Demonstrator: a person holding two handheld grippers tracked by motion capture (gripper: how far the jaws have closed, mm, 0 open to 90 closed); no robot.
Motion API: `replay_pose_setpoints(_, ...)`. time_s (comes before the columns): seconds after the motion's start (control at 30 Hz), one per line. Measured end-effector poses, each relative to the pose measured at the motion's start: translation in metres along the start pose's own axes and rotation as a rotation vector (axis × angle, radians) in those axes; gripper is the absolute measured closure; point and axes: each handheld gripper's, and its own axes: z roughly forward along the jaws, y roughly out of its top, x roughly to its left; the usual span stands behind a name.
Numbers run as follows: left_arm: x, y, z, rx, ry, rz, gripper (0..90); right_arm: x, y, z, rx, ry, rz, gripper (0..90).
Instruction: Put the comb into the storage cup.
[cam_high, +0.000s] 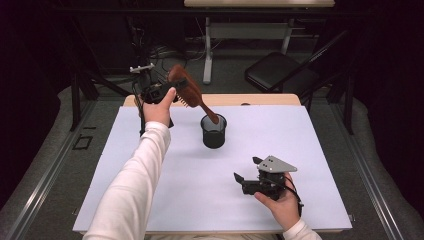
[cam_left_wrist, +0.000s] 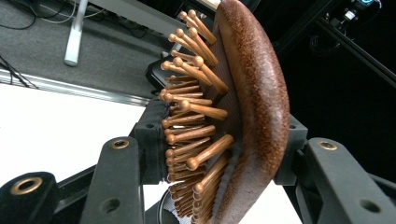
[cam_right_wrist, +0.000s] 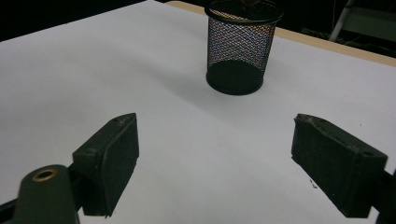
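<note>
A brown wooden hairbrush (cam_high: 190, 92) hangs tilted at the far left of the table, its handle end dipping into a black mesh cup (cam_high: 214, 131). My left gripper (cam_high: 172, 90) is shut on the brush head. In the left gripper view the pads press the bristle side and the rounded back of the hairbrush (cam_left_wrist: 243, 112). My right gripper (cam_high: 247, 170) rests near the table's front right, open with nothing between its jaws. In the right gripper view the mesh cup (cam_right_wrist: 240, 46) stands ahead of the right gripper (cam_right_wrist: 215, 154), well apart from it.
A white sheet (cam_high: 150, 200) covers the wooden table (cam_high: 260, 100). Beyond the far edge stand a black folding chair (cam_high: 280, 72), a white desk leg (cam_high: 207, 50) and dark frame bars on a grey floor.
</note>
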Motion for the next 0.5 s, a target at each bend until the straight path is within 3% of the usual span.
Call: replay_pose_setpoints(0.5, 0.0017, -0.003, 0.0061, 0.005, 0.016, -0.001, 50.3, 0.0013, -0.0005, -0.001, -0.01, 0.019, -0.01, 13.4)
